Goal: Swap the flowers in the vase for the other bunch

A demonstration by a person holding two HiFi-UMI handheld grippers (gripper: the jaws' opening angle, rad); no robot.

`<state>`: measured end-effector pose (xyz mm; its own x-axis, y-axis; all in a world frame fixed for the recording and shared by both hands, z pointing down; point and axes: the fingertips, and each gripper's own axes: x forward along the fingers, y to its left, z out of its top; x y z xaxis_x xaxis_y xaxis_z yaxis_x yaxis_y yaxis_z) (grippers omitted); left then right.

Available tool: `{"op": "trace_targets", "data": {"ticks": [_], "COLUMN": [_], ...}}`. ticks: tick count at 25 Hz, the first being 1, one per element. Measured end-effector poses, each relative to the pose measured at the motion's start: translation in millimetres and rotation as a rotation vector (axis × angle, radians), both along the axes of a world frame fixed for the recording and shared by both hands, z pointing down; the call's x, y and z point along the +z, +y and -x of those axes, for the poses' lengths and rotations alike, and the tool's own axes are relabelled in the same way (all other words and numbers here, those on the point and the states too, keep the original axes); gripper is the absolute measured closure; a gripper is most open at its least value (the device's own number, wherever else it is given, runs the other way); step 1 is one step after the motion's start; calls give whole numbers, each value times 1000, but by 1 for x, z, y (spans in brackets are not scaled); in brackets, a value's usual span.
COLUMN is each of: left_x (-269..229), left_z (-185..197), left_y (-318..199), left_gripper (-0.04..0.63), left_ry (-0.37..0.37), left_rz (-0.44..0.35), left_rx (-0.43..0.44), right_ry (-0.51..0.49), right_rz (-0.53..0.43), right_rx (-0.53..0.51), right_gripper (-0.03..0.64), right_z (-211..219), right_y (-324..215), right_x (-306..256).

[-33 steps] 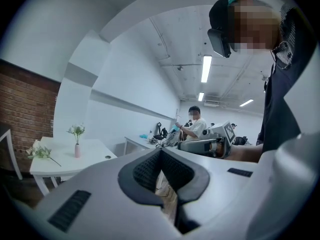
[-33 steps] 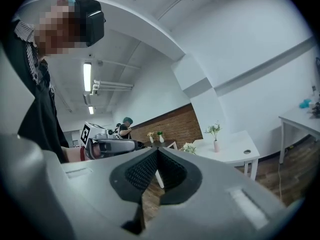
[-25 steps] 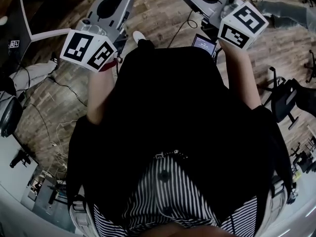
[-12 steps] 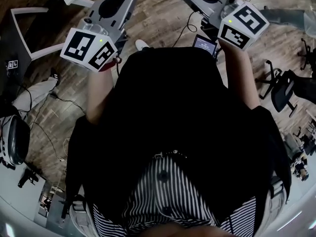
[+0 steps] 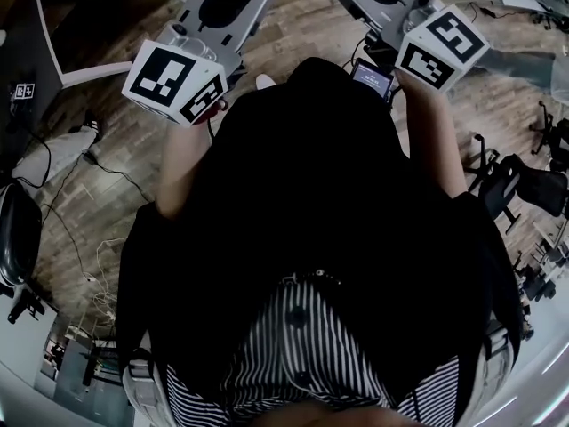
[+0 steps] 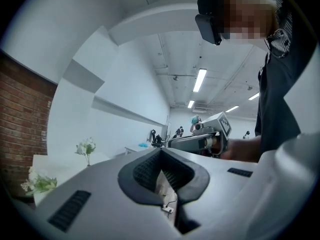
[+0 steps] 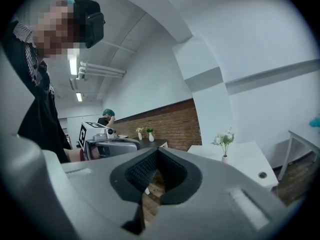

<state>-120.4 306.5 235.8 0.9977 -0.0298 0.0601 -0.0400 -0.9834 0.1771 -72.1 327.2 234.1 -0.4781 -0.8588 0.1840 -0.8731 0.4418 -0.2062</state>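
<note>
Floor has slid past under both hands since the earlier head views, and the white table frame at the upper left has shifted with it. The person is walking, not yet working. Both grippers are held out in front of the body as before.

The left gripper has its fingers clenched tip to tip. Nothing is between them, and only floor shows through the slot lower down. The right gripper is the same, its fingers pressed together and empty.

Ahead of the right fingers and off to their right, well apart, a vase of white flowers stands on a white table. From the left fingers the flowers show ahead and to the left, also well apart. A loose bunch lies lower and further left, at the table's near edge. Beyond the right fingers, two small vases sit on a dark counter by the brick wall.

The swap looks unstarted, with the flowers still in the vase. The walk probably has to bring the fingers to the table before a gripper can open on the stems.
</note>
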Motion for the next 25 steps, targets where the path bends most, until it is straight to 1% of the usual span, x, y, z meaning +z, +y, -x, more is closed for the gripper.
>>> {"op": "trace_targets", "data": {"ticks": [5,10,13,15,17,19,23,25], "left_x": [4,6,2,5,13,17,18,21], "left_z": [17,41,45,45,41,30,0,-19], "left_y": [-14,-47,-67,-87,-105,-118,-142,-155], "left_gripper": [589,589,589,589,589,589,589,589], "left_ry": [-5,6,34,20,-2,-10,-20,-32], "left_rz": [20,24,6,5,16,33,35,54], "left_rx": [-53,-135,-192,-229,-254,-259,-241,-218], "right_ry": [-5,-26,-30,-37,-46,-55,-75,-80], "right_rz": [7,17,16,7,7,22,34,34], "right_rx": [-53,-116,-136,-152,-168,-178,-190,-192], "right_gripper": [614,614,614,614,614,614,614,614], "right_z": [14,32,28,26,24,16,-11,-30], "right_y": [-17,-54,-73,-90,-108,-122,-152,-169], "right_x": [0,5,7,8,13,19,21,22]}}
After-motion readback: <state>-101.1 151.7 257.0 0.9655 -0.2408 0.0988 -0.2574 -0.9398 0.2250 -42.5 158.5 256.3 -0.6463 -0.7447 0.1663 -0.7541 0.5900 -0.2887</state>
